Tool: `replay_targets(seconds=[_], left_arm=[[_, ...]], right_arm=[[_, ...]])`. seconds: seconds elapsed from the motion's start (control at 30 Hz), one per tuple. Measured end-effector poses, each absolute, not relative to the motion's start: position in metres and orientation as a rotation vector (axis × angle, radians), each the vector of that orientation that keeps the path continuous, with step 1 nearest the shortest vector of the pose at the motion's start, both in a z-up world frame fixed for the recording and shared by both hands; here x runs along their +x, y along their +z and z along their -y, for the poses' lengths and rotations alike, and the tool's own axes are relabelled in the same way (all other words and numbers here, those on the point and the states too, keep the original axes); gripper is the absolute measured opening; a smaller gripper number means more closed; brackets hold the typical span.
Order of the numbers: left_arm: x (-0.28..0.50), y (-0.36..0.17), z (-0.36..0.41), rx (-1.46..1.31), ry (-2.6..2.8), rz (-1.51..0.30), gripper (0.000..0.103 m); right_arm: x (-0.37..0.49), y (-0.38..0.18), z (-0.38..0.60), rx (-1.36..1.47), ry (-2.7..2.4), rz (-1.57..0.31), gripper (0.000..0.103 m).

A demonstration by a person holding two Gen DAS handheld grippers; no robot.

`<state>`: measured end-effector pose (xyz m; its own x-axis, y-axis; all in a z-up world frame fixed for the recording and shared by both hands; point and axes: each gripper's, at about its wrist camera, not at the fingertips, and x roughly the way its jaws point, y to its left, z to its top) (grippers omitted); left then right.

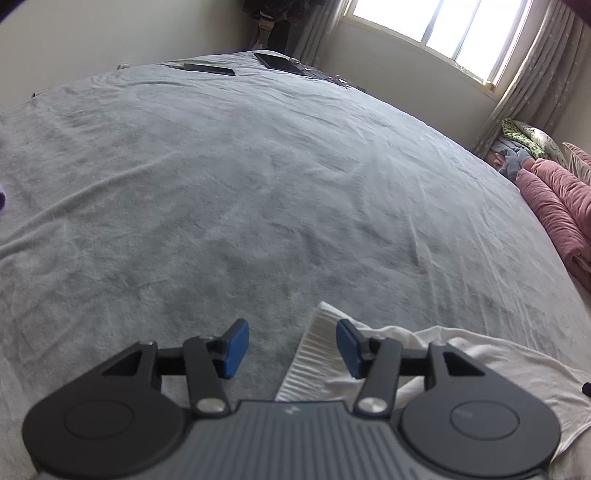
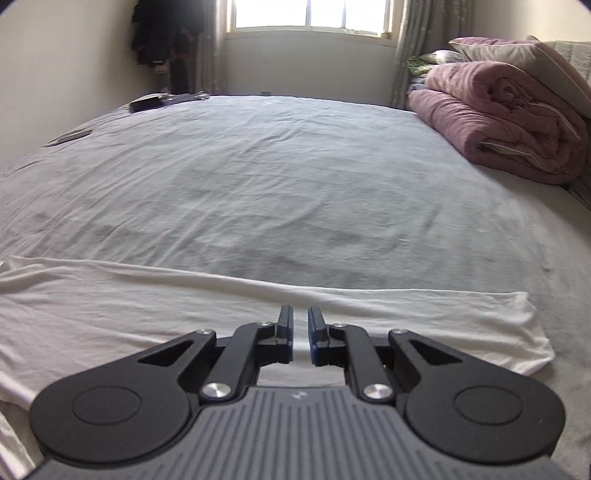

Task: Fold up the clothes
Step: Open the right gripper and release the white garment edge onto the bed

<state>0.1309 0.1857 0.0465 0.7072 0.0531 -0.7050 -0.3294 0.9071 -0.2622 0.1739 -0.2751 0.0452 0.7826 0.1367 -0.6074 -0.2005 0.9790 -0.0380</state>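
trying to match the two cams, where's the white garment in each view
Left wrist view: the white garment lies at bottom right, its ribbed edge between the open left hand-held gripper fingers.
Right wrist view: it spans the lower frame, under the nearly closed right hand-held gripper.
Shared landmark: the window beyond the grey bed.

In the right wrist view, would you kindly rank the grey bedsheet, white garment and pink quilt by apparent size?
1. Grey bedsheet
2. White garment, though nearness to the camera enlarges it
3. Pink quilt
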Motion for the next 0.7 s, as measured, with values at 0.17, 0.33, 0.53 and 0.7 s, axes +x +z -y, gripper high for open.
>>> replay_targets(seconds=[0.17, 0.33, 0.53, 0.7], left_arm=[[0.135, 0.039, -0.188, -0.423, 0.154, -0.724, 0.062], [0.141, 0.033, -0.184, -0.433, 0.070, -0.685, 0.062], [0.152, 0.028, -0.182, -0.370, 0.090, -0.694, 0.033], [0.153, 0.033, -0.183, -0.337, 0.113, -0.674, 0.023]], right_arm=[[0.172, 0.041, 0.235, -0.146, 0.265, -0.661, 0.013], [0.174, 0.035, 0.204, -0.145, 0.314, -0.689, 0.013], [0.166, 0.028, 0.166, -0.191, 0.364, -0.708, 0.014], [0.166, 0.029, 0.149, -0.180, 0.372, -0.710, 0.014]])
